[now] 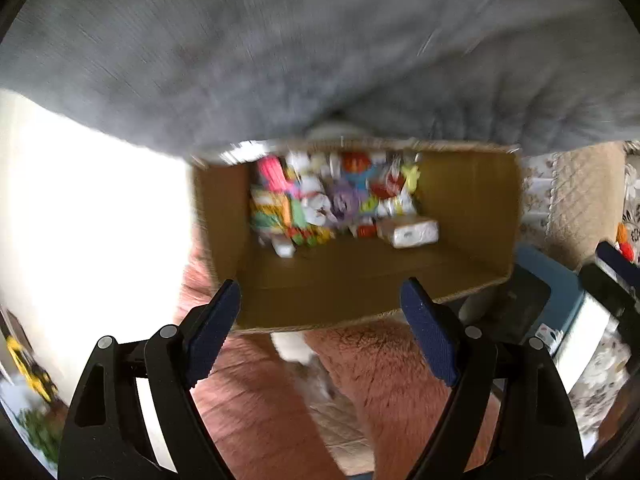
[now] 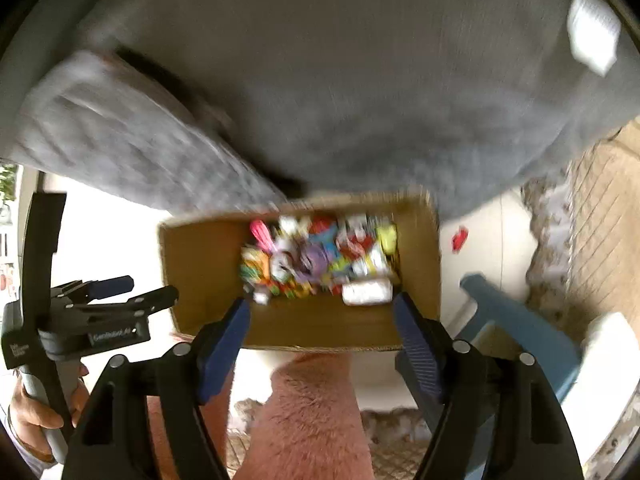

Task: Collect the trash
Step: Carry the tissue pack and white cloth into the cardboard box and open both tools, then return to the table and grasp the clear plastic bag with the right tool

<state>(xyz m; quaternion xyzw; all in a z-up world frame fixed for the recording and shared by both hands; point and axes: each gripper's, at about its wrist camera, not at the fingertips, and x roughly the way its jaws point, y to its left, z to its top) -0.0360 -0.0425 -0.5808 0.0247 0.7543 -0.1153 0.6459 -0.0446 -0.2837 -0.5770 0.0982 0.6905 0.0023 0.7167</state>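
Observation:
A brown cardboard box point(image 1: 472, 216) stands on the floor below a grey sofa, holding a heap of colourful wrappers point(image 1: 328, 200) and a white tissue pack point(image 1: 412, 232). It also shows in the right wrist view point(image 2: 200, 272), with the wrappers point(image 2: 316, 260) and the pack point(image 2: 366, 292). My left gripper point(image 1: 320, 304) is open and empty, just in front of the box's near wall. My right gripper point(image 2: 320, 324) is open and empty, over the box's near edge. The left gripper also shows at the left of the right wrist view point(image 2: 136, 292). Both views are blurred.
A grey sofa cushion point(image 1: 280, 48) overhangs the box. A pink furry rug point(image 2: 308, 412) lies below the grippers. A blue stool point(image 2: 516, 328) stands at the right. A small red scrap point(image 2: 459, 238) lies on the white floor right of the box.

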